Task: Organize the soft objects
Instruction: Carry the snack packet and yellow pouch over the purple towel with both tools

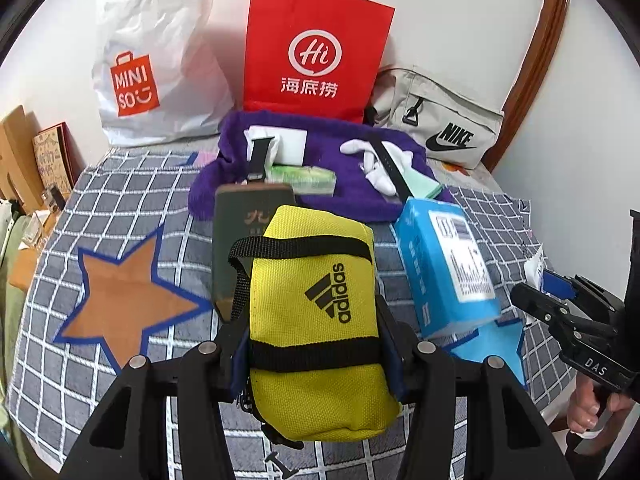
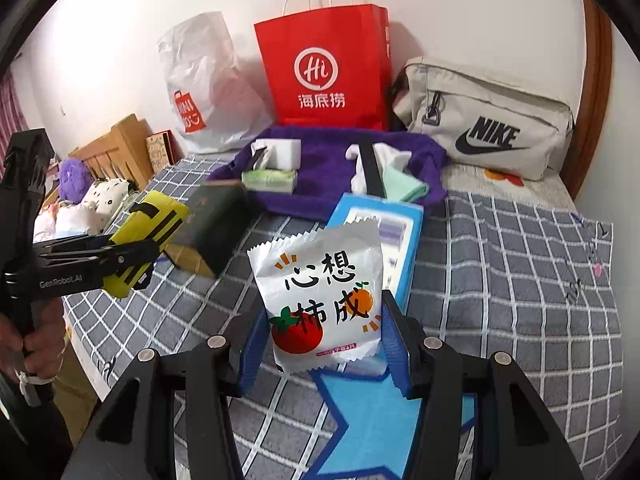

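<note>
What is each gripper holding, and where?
Left gripper clamps the yellow Adidas fabric pouch across its lower sides; right gripper pinches the white snack packet at its lower edges.

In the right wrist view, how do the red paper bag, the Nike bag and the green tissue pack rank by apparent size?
1. Red paper bag, Nike bag: look alike, unranked.
2. Green tissue pack: clearly smallest.

Both grippers are black, with silver round bolts and blue finger pads (image 2: 252,344). One reads "GenRobot.AI", another "DAS". Bare-skinned hands (image 1: 592,408) grip the handles.
</note>
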The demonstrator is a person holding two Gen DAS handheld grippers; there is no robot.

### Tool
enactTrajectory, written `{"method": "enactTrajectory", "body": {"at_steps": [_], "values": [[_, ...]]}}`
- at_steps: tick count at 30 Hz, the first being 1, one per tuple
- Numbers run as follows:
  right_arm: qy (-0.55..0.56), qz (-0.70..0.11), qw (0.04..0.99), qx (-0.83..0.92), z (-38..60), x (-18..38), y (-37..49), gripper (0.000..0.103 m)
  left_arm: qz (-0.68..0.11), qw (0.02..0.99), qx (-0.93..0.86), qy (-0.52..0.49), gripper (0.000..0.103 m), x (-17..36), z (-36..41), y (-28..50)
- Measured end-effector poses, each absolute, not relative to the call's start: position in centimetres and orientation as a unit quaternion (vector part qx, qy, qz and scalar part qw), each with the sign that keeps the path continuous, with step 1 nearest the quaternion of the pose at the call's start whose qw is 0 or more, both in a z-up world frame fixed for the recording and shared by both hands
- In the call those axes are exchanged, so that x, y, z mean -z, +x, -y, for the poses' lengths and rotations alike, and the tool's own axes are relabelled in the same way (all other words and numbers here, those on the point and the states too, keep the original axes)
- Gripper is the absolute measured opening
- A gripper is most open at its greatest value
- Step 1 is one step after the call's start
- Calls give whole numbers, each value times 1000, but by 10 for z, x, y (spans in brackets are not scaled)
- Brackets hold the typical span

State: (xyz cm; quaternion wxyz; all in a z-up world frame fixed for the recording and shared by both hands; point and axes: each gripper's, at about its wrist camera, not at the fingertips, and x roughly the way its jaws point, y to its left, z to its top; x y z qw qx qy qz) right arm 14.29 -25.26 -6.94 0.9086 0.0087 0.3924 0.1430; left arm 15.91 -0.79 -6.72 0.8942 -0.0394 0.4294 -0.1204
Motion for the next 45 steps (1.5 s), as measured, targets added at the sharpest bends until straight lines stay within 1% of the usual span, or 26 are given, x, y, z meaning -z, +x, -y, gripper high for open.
{"method": "enactTrajectory", "body": {"at_steps": [10,18,24,30,45], "values": [[14,-382,912,-146,250,47,180,52,-419,900,115,-35,51,42,6,190],[19,-384,911,-146,246,38,217,52,-418,901,114,-34,51,33,8,218],[33,-384,910,-151,247,36,245,52,-423,899,109,-36,51,34,8,241],[21,-382,912,-150,244,37,271,52,-425,898,110,-33,52,35,12,263],[31,-386,912,-133,260,44,337,52,-435,892,119,-28,52,46,28,320]]}}
